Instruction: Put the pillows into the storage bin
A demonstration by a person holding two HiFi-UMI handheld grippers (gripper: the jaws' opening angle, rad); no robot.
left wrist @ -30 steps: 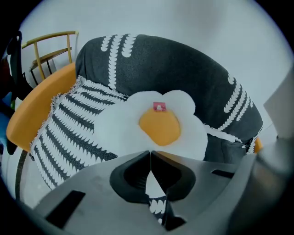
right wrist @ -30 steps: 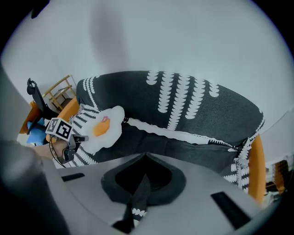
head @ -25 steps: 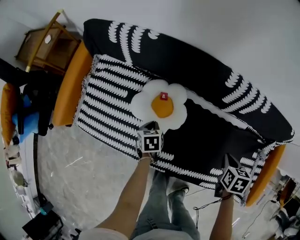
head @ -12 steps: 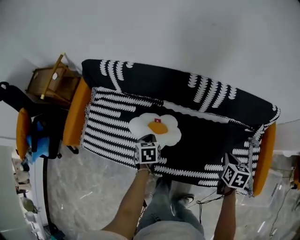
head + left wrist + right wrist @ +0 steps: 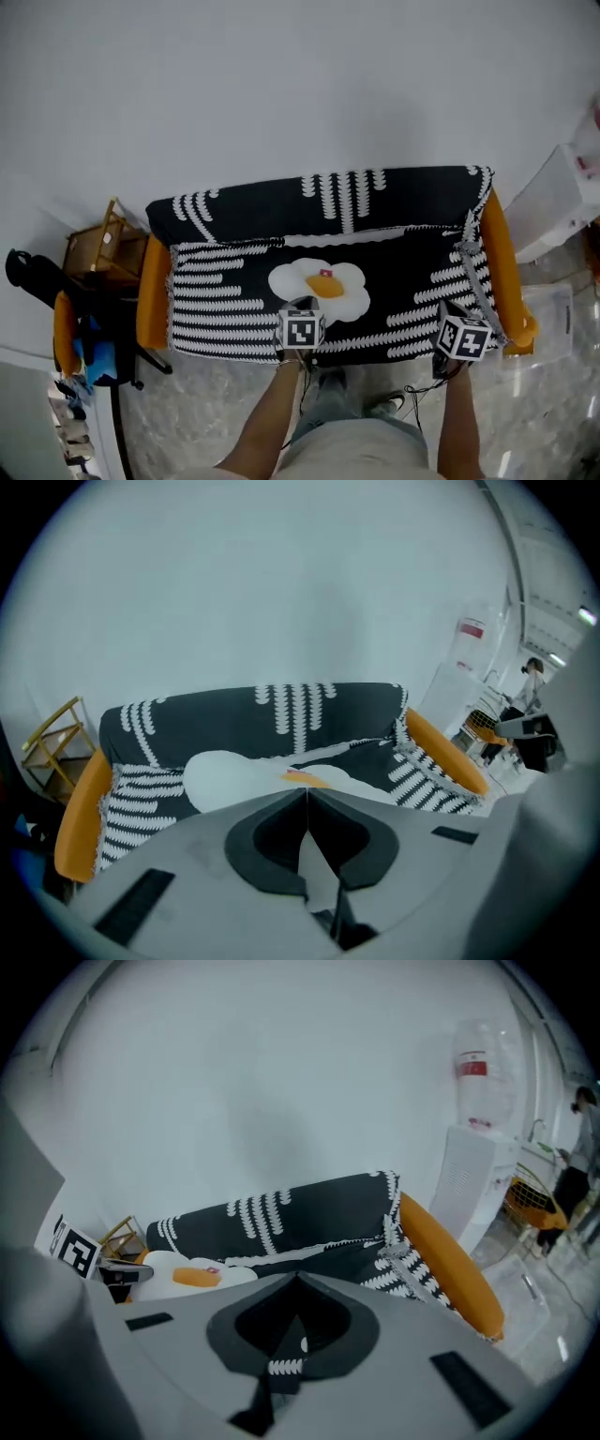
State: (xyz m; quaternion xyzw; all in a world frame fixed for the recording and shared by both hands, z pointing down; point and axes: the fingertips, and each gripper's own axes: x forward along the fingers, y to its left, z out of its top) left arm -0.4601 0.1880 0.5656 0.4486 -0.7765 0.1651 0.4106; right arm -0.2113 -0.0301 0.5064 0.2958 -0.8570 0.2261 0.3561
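A fried-egg pillow, white with an orange yolk, lies flat on the seat of a sofa draped in a black-and-white throw. It also shows in the left gripper view and the right gripper view. My left gripper hangs in front of the pillow's near edge, apart from it. Its jaws are shut, tips together, with nothing gripped. My right gripper hovers near the sofa's front right corner. It is shut too, and only patterned throw shows behind the tips.
Orange sofa arms flank the seat. A wooden side table and an orange chair with a dark bag stand left. A white water dispenser stands right. Cables lie on the marble floor by the person's feet.
The sofa has shrunk and swung level in the head view. Both grippers rose and drew back from it, staying shut. The pillow still lies on the seat.
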